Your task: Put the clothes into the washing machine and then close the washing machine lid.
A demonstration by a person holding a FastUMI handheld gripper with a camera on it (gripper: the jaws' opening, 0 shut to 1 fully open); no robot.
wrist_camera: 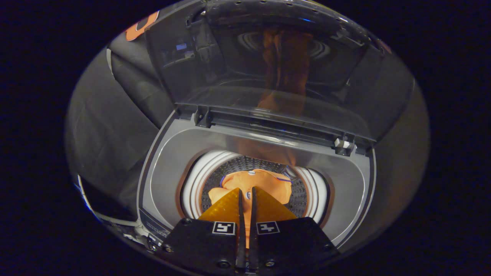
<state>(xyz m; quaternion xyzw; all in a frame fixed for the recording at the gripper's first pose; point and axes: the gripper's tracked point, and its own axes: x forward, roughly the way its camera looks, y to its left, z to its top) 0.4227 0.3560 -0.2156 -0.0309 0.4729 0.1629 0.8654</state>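
One orange garment [256, 183] in drum | fingers [264, 207] pinching it | washer lid [268, 65] raised | dark booth

Wall: black cloth [103, 126] hanging at the left of the frame, creased into long diagonal folds.
Wall, right side: darker cloth [399, 153], nearly featureless, faintly warm-toned.
Light: dim overall; soft highlights fall on the cloth's folds at upper left, and the lower left corner is too dark and cluttered to tell what stands there.
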